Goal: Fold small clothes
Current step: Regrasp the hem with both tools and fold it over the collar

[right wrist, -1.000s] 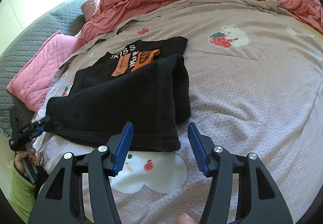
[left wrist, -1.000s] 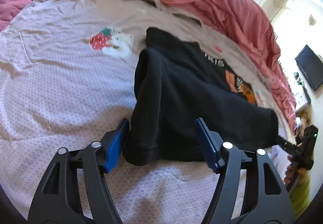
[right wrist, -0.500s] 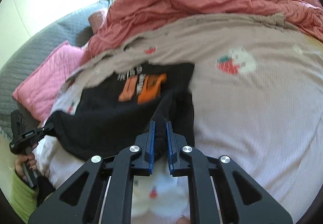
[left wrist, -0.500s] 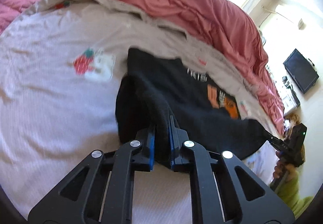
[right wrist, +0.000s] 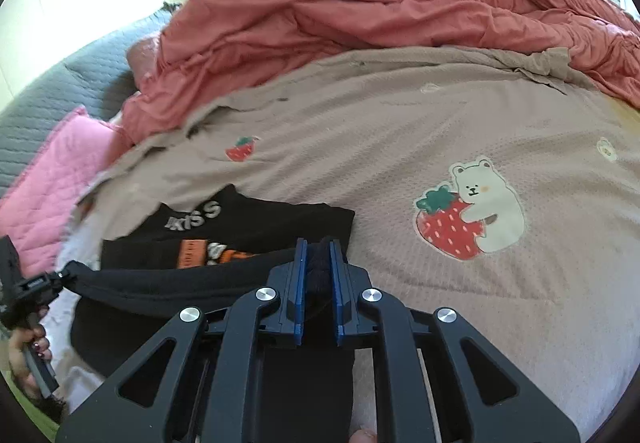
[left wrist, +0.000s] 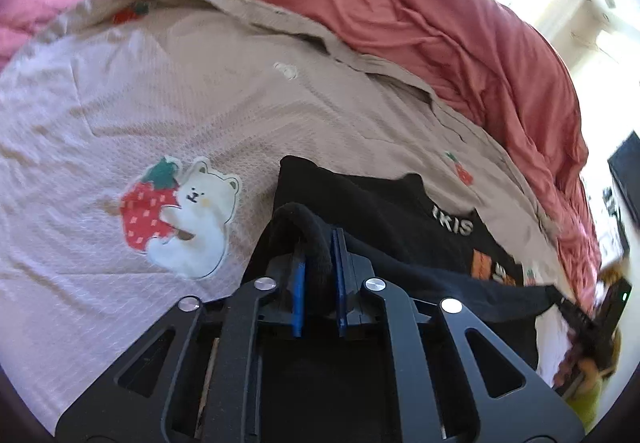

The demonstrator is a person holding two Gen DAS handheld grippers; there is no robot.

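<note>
The left gripper (left wrist: 319, 243) is clenched on a rolled hem of the black T-shirt (left wrist: 400, 211), and the right gripper (right wrist: 318, 251) pinches the shirt's opposite corner (right wrist: 318, 271) between its blue pads. The lifted edge stretches taut between the two grippers, above the shirt's printed front, which lies just ahead of both on the beige bedspread (right wrist: 400, 115). A strawberry-and-bear print (right wrist: 468, 211) sits right of the right gripper; a red duvet (left wrist: 440, 23) is heaped well beyond.

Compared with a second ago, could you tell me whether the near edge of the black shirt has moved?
Yes. Both grippers are shut on the black shirt, and its near edge now hangs lifted off the bedsheet, carried toward the orange print.
</note>
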